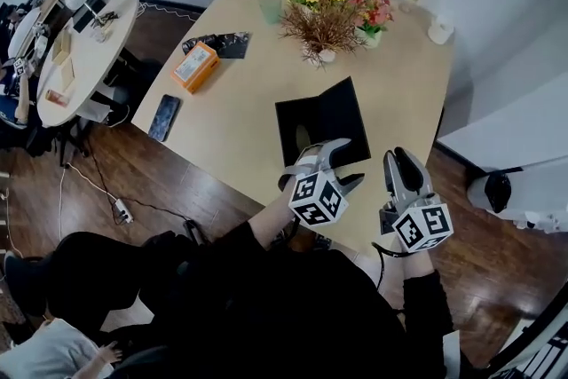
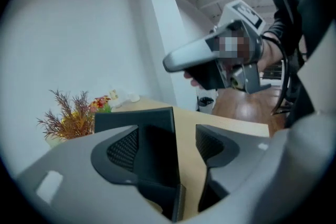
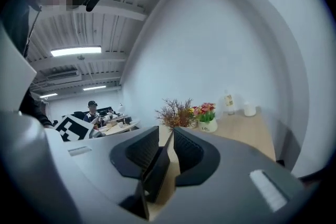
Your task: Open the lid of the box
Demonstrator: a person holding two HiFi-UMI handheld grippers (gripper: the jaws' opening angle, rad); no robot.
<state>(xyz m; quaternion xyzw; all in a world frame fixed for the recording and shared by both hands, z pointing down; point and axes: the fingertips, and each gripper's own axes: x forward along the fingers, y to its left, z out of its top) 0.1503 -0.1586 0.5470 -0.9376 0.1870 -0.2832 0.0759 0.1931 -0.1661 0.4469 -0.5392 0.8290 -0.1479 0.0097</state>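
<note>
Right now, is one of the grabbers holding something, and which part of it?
Nothing is gripped. The lid has its edge between the fingers of the left gripper, but they are apart, not squeezing it. The right gripper holds nothing.

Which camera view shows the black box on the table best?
The head view: the whole box shows from above, set on the table. The left gripper view shows only an upright dark panel of it between the jaws. The right gripper view shows only a thin dark edge in the narrow gap.
</note>
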